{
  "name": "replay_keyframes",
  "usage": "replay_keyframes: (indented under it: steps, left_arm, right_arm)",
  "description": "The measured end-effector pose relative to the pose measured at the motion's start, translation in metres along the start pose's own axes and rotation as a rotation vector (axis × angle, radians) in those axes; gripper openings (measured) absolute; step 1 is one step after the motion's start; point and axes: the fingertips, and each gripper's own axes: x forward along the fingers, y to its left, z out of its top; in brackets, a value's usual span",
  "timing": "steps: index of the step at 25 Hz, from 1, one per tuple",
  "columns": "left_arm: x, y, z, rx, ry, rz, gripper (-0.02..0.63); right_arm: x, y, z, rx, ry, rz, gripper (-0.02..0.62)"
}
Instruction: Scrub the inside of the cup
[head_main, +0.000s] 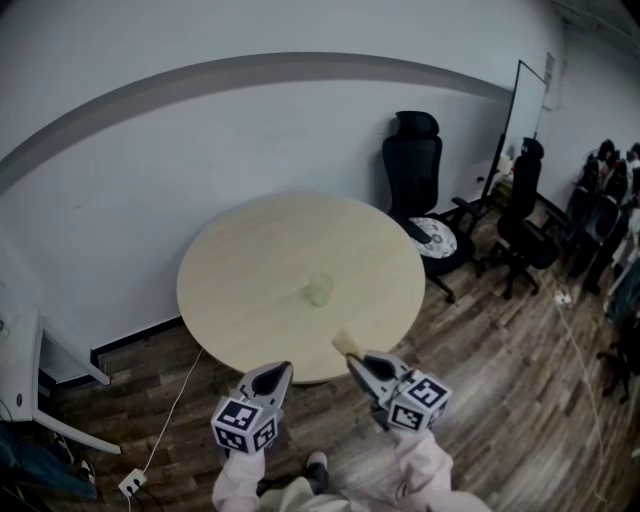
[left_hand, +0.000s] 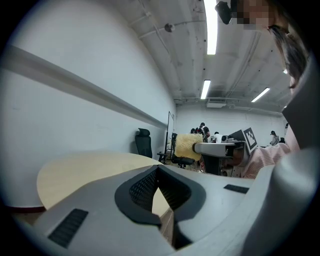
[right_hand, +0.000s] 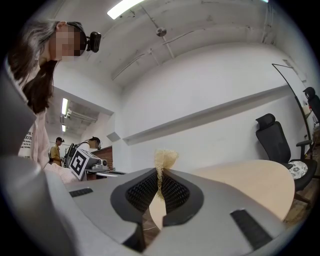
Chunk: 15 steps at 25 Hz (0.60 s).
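Both grippers hung just short of the near edge of the round table, tips pointed at it. The left gripper had its jaws pressed together, ribbed pads meeting at the tip, and nothing sat between them. Over on the right gripper, the jaws were clamped on a yellow sponge. The piece was pinched thin between the pads, and a fluffy tuft stuck out beyond the tips. Seen from the left gripper's own camera, that tuft stood off to the right of its closed jaws, with the right gripper's marker cube behind it.

And the cup? It stood upright and alone near the middle of the tabletop, a small pale thing, straight ahead of both pairs of jaws and well apart from them. The sponge's tip lay nearer to it than the left jaws did, but neither touched it. No other object could be made out on the table.

Beyond the jaws and past the far side of the table stood a black office chair against the white wall. A whiteboard leaned further right, over the wood floor.
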Motion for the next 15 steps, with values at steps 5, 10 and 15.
replay_keyframes:
  steps: [5,10,15]
  left_arm:
    - [0.021,0.025,0.005,-0.011,0.002,-0.002,-0.003]
    - [0.048,0.039,0.008,0.001,0.006,-0.033,-0.003]
    - [0.071,0.063,0.013,0.003,0.009,-0.05,-0.004]
  right_arm:
    - [0.02,-0.017,-0.001,0.009,0.009,-0.005,0.026]
    - [0.034,-0.043,0.0,0.016,0.015,-0.029,0.026]
    - [0.057,-0.063,0.006,0.016,0.014,-0.031,0.026]
